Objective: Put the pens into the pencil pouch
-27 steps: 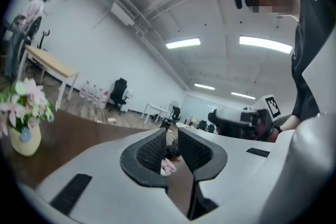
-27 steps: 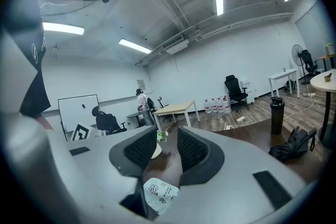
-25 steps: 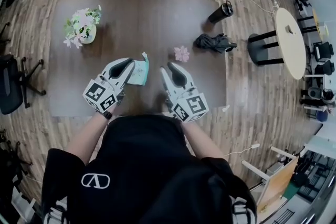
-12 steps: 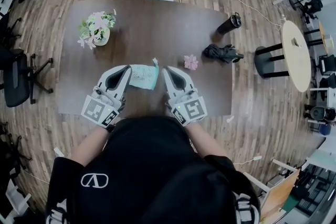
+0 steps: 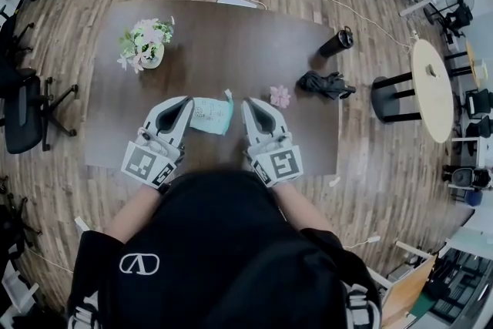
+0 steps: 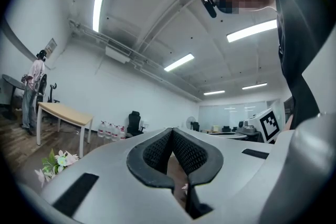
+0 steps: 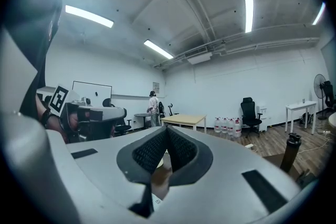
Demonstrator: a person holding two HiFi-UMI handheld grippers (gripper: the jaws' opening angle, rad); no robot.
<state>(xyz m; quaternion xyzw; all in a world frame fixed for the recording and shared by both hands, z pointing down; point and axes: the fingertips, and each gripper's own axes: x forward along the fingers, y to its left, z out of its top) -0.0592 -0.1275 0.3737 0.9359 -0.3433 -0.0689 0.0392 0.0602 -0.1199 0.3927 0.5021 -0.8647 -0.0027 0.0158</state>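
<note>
- Pouch [image 5: 212, 116] swung from tilted to level, over the table [image 5: 231, 42], between the tools.
- Left gripper [image 5: 187, 101]: pressed together, pinching pouch's left edge.
- Right gripper [image 5: 248, 102]: pressed together, empty, just beside pouch's right end.

Table [image 5: 231, 35]: flower vase [image 5: 145, 44] toward the far-left corner. Bottle [image 5: 337, 42] upright at the far-right corner. Black bundle [image 5: 326, 83] at the right edge, in front of the bottle. Small flower [image 5: 280, 95] just left of the bundle. Pencil pouch [image 5: 212, 115] near the near edge, mid-width, between left gripper [image 5: 187, 101] and right gripper [image 5: 248, 103], one end at each set of tips. Sheet [image 5: 235, 1] at the far edge. Office chair [image 5: 23, 115] on the floor off the left edge, round table [image 5: 431, 88] off the right.
</note>
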